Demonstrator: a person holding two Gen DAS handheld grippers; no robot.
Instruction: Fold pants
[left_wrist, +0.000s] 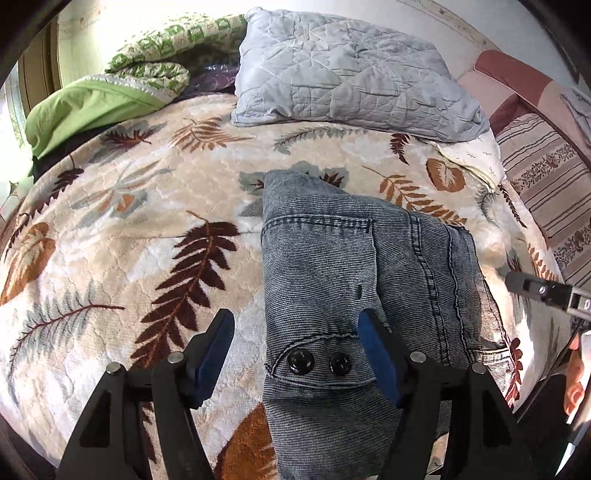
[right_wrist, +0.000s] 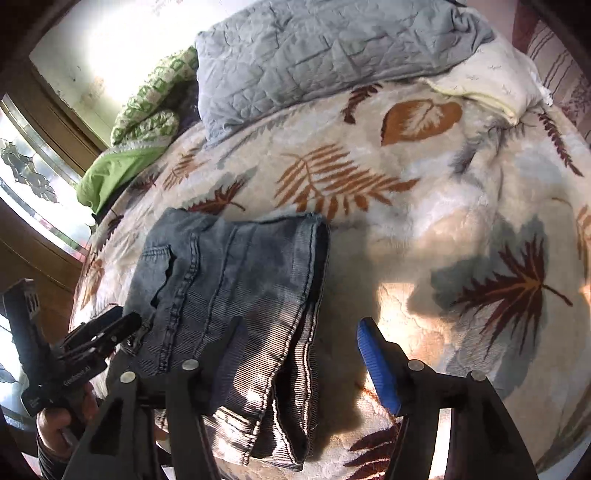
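Folded grey-blue denim pants (left_wrist: 332, 258) lie on a leaf-patterned blanket (left_wrist: 129, 221) on a bed. In the left wrist view my left gripper (left_wrist: 295, 341) stands open over the waistband end, with the two black buttons (left_wrist: 319, 362) between its blue pads. The left pad is clear of the cloth. In the right wrist view my right gripper (right_wrist: 301, 356) is open over the folded hem end of the pants (right_wrist: 236, 280). Its left finger is above the denim and its right pad (right_wrist: 376, 365) is over bare blanket. The left gripper (right_wrist: 99, 332) shows at the pants' far side.
A grey quilted pillow (left_wrist: 351, 74) lies at the head of the bed, with a green-and-white cover (left_wrist: 110, 99) to its left. A striped cushion (left_wrist: 546, 184) is at the right. A window (right_wrist: 29, 177) is beyond the bed. A person's hand (right_wrist: 55, 424) holds the left gripper.
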